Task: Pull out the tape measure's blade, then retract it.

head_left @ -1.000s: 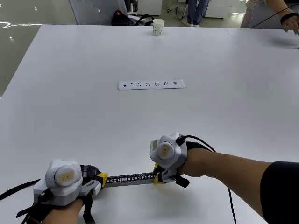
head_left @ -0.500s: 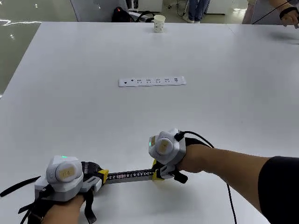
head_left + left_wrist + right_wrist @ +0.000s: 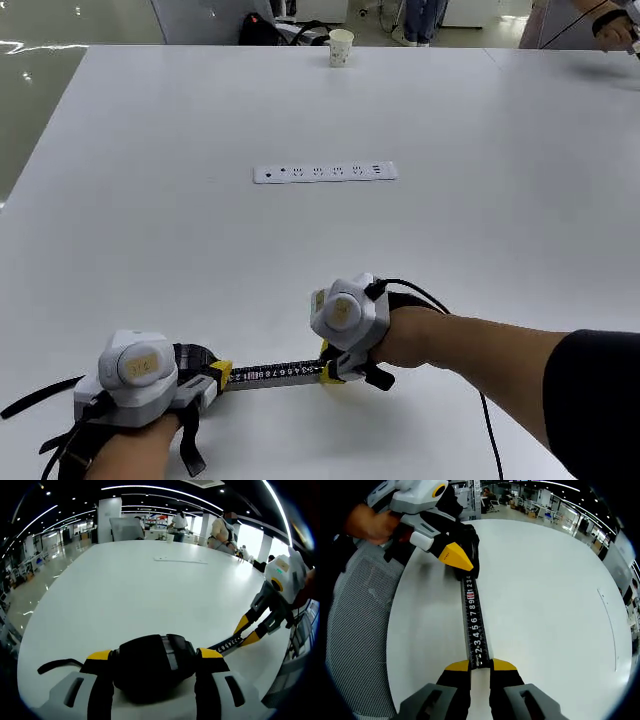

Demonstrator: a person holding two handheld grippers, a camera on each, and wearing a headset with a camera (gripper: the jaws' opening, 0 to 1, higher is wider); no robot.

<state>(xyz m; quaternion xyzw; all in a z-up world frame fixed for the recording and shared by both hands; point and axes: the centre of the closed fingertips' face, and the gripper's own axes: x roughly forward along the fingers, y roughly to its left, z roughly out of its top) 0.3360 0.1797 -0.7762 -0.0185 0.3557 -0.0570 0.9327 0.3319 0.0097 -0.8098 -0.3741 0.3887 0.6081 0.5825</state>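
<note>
Left gripper [image 3: 214, 379] sits at 7 o'clock in the head view, low over the white table [image 3: 300, 260]. In the left gripper view its yellow-tipped jaws are clamped on either side of the black tape measure case [image 3: 152, 667]. The blade [image 3: 275, 375] runs out of the case toward 3 o'clock, flat along the table surface, to the right gripper [image 3: 331, 375]. In the right gripper view the right gripper's [image 3: 480, 665] jaws stand narrow and pinch the blade's free end between their yellow tips. The blade [image 3: 473, 625] stretches straight away toward 12 o'clock to the case, with its printed scale facing up and legible. The blade is partly drawn out and spans the gap between the two grippers. A white power strip [image 3: 325, 173] lies on the table at 12 o'clock from the grippers, well apart from them. A paper cup [image 3: 341, 47] stands near the far table edge, also at 12 o'clock.
</note>
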